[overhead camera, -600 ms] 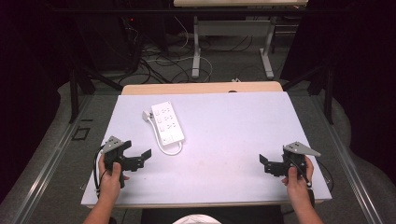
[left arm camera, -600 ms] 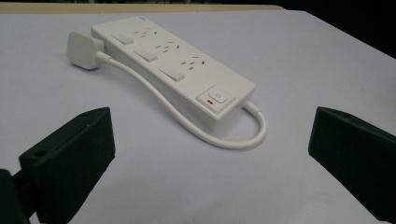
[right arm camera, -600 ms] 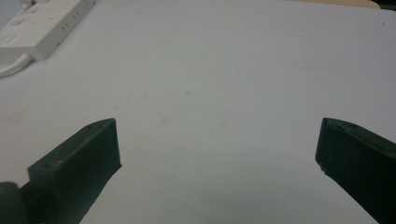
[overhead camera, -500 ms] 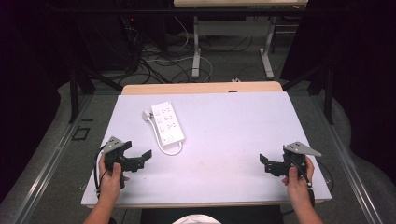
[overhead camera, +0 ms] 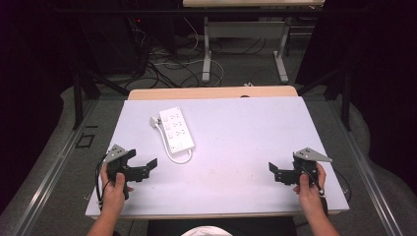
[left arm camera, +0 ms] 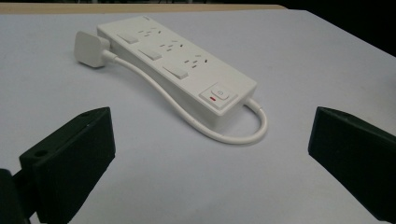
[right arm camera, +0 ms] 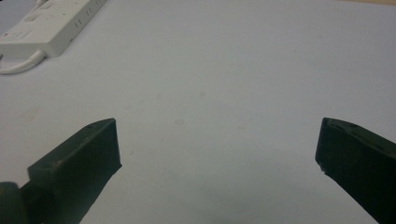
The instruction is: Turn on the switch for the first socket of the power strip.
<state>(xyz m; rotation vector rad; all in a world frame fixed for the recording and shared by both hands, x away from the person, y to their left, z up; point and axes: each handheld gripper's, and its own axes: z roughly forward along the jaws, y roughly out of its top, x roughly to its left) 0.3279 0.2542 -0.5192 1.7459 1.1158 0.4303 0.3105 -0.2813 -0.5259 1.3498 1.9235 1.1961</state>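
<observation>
A white power strip (overhead camera: 176, 130) lies flat on the pale table (overhead camera: 246, 147), in the left half and towards the far side, its long body running from the far left to the near right. In the left claw view it shows three rows of sockets, each with a rocker switch beside it, and a main switch (left arm camera: 218, 94) with a small red mark at the near end. Its white cable (left arm camera: 196, 122) leaves that near end, curls round in a loop on the table and runs back along the strip's side to a white plug (left arm camera: 90, 48) that lies at the far end, just beside the strip.

The left claw (overhead camera: 142, 169) is held in a hand (overhead camera: 114, 189) near the table's front left corner, pointing inward across the table with the strip a little way beyond it. Its jaws stand wide apart with nothing between them, clear of the strip and the cable.

The right claw (overhead camera: 281, 173) is held in the other hand (overhead camera: 307, 188) near the front right corner, well apart from the strip. In its own view the two black jaws also stand wide apart over bare table, and the near end of the strip with a bit of cable shows in the top left corner
</observation>
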